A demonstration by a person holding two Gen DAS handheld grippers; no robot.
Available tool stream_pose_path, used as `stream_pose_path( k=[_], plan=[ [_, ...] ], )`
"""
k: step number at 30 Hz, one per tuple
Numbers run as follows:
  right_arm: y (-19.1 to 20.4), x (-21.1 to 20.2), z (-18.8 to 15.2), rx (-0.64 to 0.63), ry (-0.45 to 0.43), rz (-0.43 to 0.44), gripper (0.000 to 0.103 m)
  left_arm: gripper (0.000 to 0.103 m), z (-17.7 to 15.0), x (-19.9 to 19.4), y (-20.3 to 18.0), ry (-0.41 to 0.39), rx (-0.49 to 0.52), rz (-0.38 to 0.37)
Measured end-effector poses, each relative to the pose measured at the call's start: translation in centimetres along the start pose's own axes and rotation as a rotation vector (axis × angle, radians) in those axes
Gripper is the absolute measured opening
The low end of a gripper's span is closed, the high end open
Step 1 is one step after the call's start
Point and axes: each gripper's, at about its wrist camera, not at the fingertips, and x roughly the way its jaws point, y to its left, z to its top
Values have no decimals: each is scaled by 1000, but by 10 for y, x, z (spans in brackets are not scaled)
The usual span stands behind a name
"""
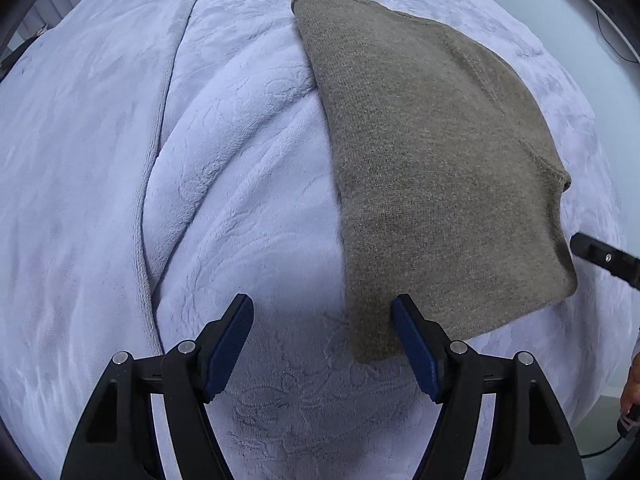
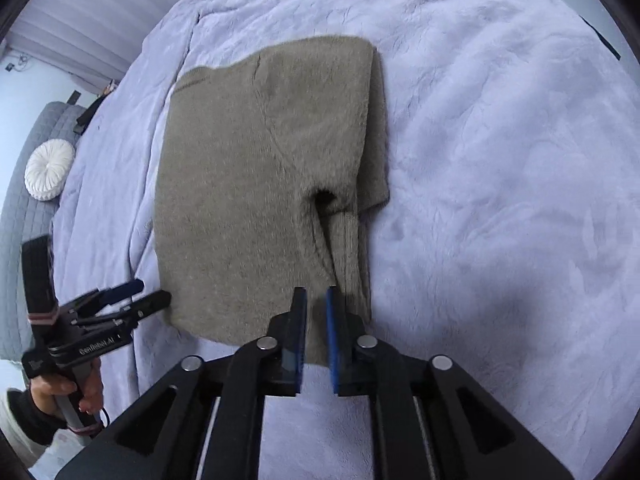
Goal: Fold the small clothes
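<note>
Lavender bed blanket (image 1: 240, 208) under folded olive sweater (image 1: 432, 168), left tongs (image 1: 322, 320) released, right tongs (image 2: 316, 300) narrowly parted, gripping nothing, likely between folds.

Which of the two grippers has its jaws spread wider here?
The left gripper: its blue pads stand far apart at the olive sweater's near corner. The right gripper shows only a narrow gap.

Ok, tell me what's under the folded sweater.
The olive sweater lies on a lilac fleece blanket, which shows all around it. A folded-in sleeve peeks out beneath its top layer. Anything else under it is covered.
</note>
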Motion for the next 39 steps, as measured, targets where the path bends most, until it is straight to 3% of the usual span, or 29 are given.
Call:
stream_pose_path(
  k=[2,5,7,9,14,25,29,34,36,37,39],
  plan=[
    [-4,-4,11,29,-29,1,52,73,0,-4,2,-7,-17,0],
    [-14,0,33,99,-46,26,52,74,3,-13,3,-35,-31,5],
    [-21,10,45,143,-37,38,47,74,7,-15,4,-39,-32,10],
    [-31,22,53,188,-12,55,23,74,10,-14,5,-34,-25,17],
    [-37,34,51,164,-13,-12,22,74,13,-11,5,-23,-21,24],
    [-49,15,33,222,18,99,24,74,16,-4,4,-1,-25,25],
    [-57,16,22,272,32,124,49,74,19,1,0,12,-17,23],
    [-61,23,13,296,55,126,50,74,24,5,-5,23,-9,19],
    [-61,24,11,298,61,130,55,83,28,9,-7,35,-9,18],
    [-60,25,11,298,63,130,55,93,29,10,-8,39,-10,23],
    [-60,26,12,296,67,130,56,94,32,11,-10,23,-1,37]
  ],
)
